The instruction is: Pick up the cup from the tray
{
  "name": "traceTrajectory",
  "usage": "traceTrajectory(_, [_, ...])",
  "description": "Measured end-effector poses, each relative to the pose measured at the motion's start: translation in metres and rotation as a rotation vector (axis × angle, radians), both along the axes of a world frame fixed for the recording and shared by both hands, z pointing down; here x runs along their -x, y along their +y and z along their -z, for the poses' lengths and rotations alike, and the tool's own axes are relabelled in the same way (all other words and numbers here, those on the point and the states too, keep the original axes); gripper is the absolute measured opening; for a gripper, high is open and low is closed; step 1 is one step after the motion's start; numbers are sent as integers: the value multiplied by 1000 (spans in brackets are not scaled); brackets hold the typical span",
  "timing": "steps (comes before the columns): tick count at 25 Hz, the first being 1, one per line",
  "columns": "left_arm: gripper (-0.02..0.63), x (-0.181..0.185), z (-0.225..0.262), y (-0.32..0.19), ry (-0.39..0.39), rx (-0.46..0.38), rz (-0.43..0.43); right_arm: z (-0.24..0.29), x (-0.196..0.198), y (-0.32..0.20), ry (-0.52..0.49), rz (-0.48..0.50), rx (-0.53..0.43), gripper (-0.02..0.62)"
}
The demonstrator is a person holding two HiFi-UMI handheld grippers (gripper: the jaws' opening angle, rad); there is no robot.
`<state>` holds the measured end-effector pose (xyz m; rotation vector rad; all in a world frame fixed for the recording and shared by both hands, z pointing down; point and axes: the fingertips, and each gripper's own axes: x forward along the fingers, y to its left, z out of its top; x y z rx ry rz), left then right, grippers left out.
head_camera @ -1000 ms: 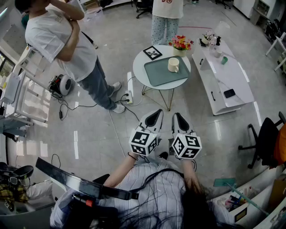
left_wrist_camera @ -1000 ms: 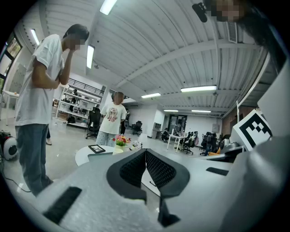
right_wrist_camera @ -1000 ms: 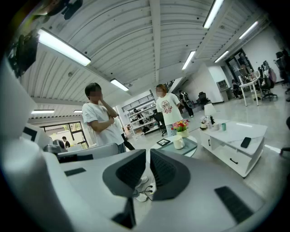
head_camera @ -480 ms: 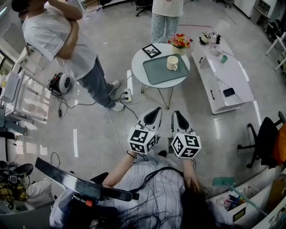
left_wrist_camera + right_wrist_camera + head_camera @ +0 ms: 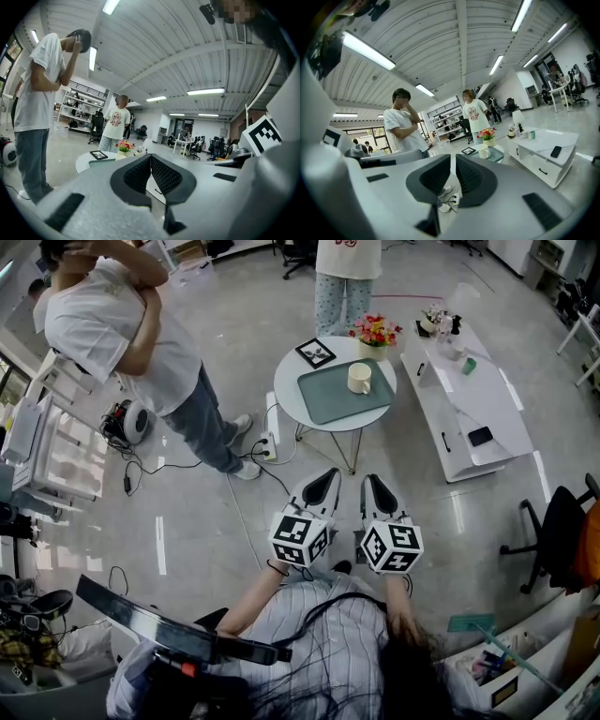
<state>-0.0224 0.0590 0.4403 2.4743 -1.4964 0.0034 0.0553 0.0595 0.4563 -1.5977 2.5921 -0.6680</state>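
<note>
A cream cup (image 5: 359,378) stands upright on a green tray (image 5: 328,395) on a small round white table (image 5: 292,399). The table is well ahead of me across the floor. My left gripper (image 5: 327,473) and right gripper (image 5: 371,480) are held side by side close to my body, both pointing at the table and far short of it. Both are shut with nothing between the jaws. In the right gripper view the cup (image 5: 483,151) shows just past the shut right gripper (image 5: 453,157). In the left gripper view the left gripper (image 5: 150,156) hides the cup.
Flowers (image 5: 376,331) and a picture frame (image 5: 318,352) share the table. One person (image 5: 131,334) stands at its left, another person (image 5: 349,277) behind it. A power strip with cables (image 5: 270,441) lies on the floor by the table legs. A low white cabinet (image 5: 469,404) stands to the right.
The person at the left has raised an arm to the head. The view has shifted slightly; both grippers stay shut in about the same place.
</note>
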Motion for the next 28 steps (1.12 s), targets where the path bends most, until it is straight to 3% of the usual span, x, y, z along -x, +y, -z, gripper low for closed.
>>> traceTrajectory(12, [15,7,-18,-54,-3,41,10,-11,5,-53,-27,13,21,49])
traceTrajectory(28, [15,17,-26,-203,-13,71,-69,-25,24,-191,-28,-2,92,49])
